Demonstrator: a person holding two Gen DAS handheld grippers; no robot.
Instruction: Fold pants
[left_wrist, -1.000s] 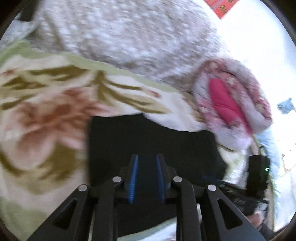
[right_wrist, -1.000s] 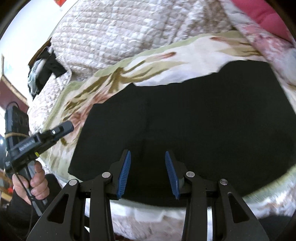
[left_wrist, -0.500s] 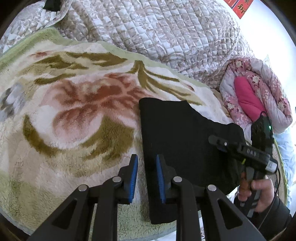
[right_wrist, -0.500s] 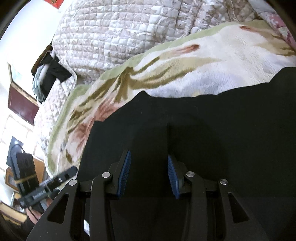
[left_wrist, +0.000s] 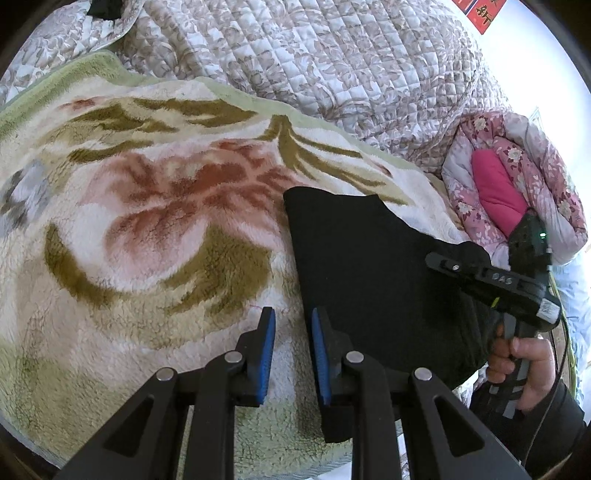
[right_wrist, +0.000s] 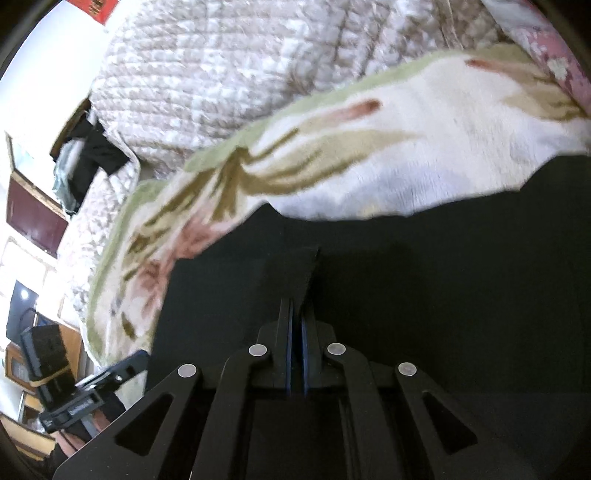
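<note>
- Left wrist view: left gripper (left_wrist: 290, 354) stands with its 2 blue-padded fingers spread, nothing between them — it sits at the left edge of the black pants (left_wrist: 369, 273).
- Pants lie folded and flat on the floral fleece blanket (left_wrist: 147, 229), near its front edge.
- Right wrist view: right gripper (right_wrist: 295, 354) has its fingers pressed together, pinching a raised fold of the pants (right_wrist: 424, 295).
- Quilted bedspread (left_wrist: 332, 66) lies beyond the blanket.
</note>
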